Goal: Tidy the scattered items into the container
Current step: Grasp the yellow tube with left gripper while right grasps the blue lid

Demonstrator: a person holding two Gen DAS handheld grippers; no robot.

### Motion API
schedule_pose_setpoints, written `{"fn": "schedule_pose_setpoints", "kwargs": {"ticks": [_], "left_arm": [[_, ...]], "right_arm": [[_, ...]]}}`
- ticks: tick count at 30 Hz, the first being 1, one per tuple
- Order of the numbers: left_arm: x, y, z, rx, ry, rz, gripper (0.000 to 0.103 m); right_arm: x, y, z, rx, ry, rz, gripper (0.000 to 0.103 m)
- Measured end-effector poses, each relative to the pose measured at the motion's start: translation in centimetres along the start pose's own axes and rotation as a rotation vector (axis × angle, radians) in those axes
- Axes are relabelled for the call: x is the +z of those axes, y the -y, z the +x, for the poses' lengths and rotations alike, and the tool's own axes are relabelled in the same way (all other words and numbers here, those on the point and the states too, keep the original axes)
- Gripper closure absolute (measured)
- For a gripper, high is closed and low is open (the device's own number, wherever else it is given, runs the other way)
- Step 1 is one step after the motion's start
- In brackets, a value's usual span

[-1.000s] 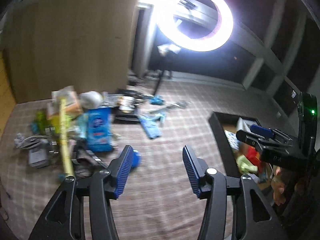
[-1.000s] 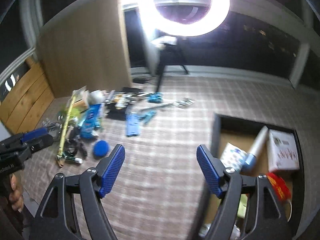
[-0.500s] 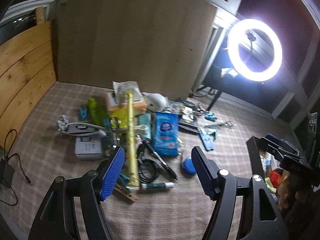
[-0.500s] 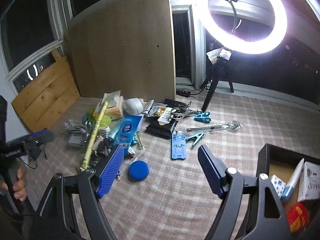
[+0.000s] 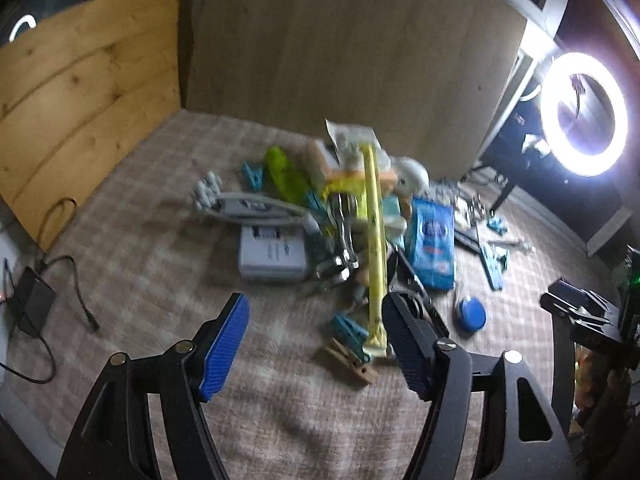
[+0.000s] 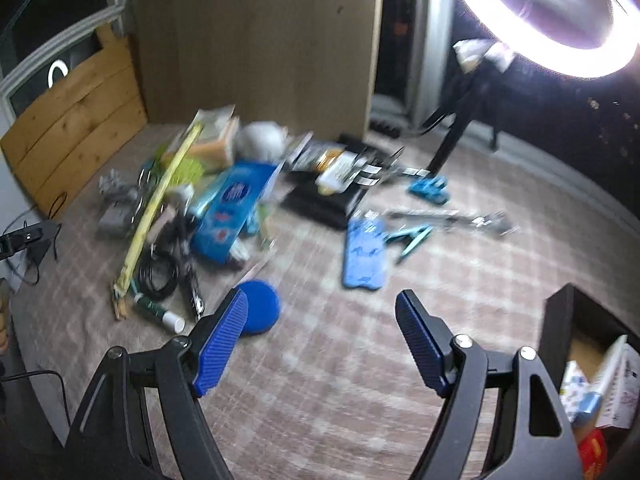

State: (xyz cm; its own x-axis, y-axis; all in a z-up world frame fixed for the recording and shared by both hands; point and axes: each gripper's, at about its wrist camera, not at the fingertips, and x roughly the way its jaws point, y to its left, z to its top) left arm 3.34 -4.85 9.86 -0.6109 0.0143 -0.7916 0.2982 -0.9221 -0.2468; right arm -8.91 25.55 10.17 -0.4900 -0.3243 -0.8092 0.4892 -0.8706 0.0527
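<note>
Left wrist view: checked cloth (image 5: 132,280) by wood panels (image 5: 80,92), ring light (image 6: 544,12) on; both grippers (image 5: 316,344) (image 6: 320,340) wide open, empty; clutter pile (image 5: 360,220) ahead, box (image 6: 560,320) far right, blue disc (image 6: 260,312) near right gripper.

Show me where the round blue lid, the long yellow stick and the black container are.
Round blue lid (image 6: 260,312), right wrist view, on its flat top.
Long yellow stick (image 5: 375,240), left wrist view, midway along its length.
Black container (image 6: 560,316), right wrist view, on its near dark wall.
</note>
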Motion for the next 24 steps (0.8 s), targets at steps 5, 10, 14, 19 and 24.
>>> {"fn": "schedule_pose_setpoints", "kwargs": {"ticks": [5, 10, 14, 19, 24], "left_arm": [[-0.4, 2.0, 2.9, -0.046, -0.053, 0.030, 0.045], [0.3, 4.3, 6.2, -0.066, -0.093, 0.065, 0.050], [0.6, 4.8, 8.2, -0.071, -0.131, 0.083, 0.054], [0.9, 4.5, 9.6, -0.079, -0.159, 0.078, 0.058], [1.4, 4.6, 10.5, -0.076, -0.169, 0.071, 0.061]], "right_arm": [[-0.7, -1.9, 2.7, 0.033, -0.049, -0.048, 0.027], [-1.2, -2.9, 4.7, 0.069, -0.082, -0.064, 0.027], [-1.1, -3.5, 6.0, 0.063, -0.104, -0.094, 0.027], [-0.9, -4.7, 8.1, 0.042, -0.131, -0.143, 0.027], [-1.0, -5.6, 9.7, 0.020, -0.160, -0.184, 0.027]]}}
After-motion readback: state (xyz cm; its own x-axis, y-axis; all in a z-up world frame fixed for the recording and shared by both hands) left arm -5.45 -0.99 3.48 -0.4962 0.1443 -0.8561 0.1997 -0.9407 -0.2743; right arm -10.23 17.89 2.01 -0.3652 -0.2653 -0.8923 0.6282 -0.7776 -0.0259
